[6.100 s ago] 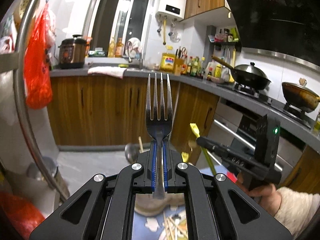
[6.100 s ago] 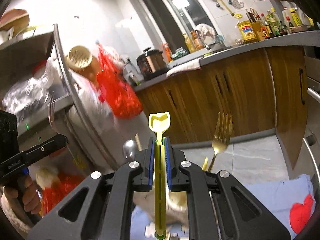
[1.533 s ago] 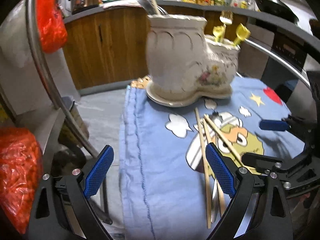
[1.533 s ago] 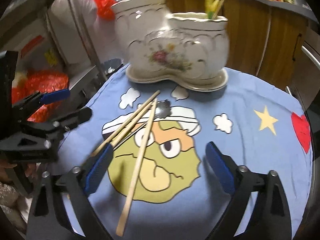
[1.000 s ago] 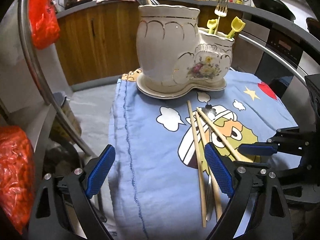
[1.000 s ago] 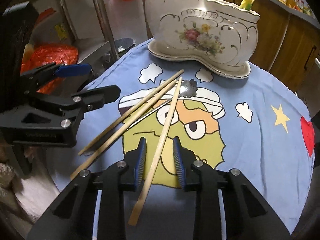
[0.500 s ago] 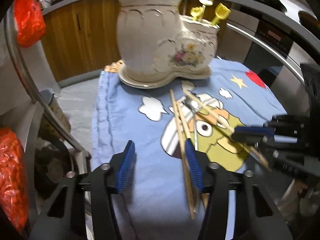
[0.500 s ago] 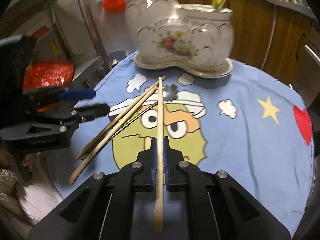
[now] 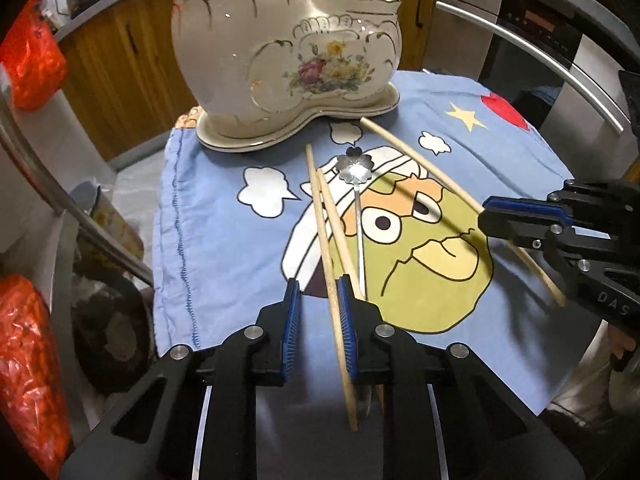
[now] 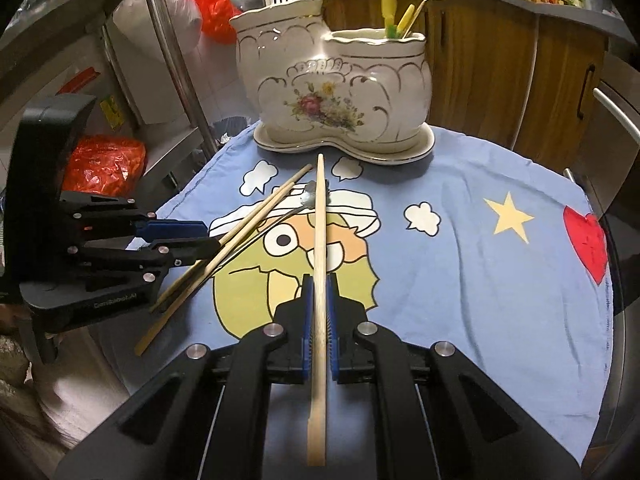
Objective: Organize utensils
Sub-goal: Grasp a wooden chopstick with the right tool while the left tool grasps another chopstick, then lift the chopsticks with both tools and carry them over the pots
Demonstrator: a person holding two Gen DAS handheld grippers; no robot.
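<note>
A white boot-shaped ceramic holder [image 9: 288,60] [image 10: 340,92] stands at the far side of a blue cartoon cloth [image 9: 208,240] [image 10: 480,280], with forks and yellow utensils in it. My right gripper [image 10: 319,294] [image 9: 486,216] is shut on one wooden chopstick [image 10: 320,220] [image 9: 420,168], whose far tip points at the holder's base. Two more chopsticks [image 9: 320,208] [image 10: 240,232] and a flower-bowled spoon [image 9: 354,168] [image 10: 310,198] lie on the cloth. My left gripper [image 9: 318,306] [image 10: 210,236] is closing around one of these chopsticks. That chopstick sits against the right pad, and the left pad is still apart from it.
A metal rack with red plastic bags [image 9: 28,340] [image 10: 104,164] stands to the left of the table. Wooden cabinets [image 10: 480,60] run behind the holder, and an oven with a steel handle [image 9: 532,48] is at the right. The cloth's right half bears only printed shapes.
The left jaws have narrowed from wide open around a lying chopstick as the gripper moved in. The right gripper closed on its chopstick and has held it since, shifting slightly.
</note>
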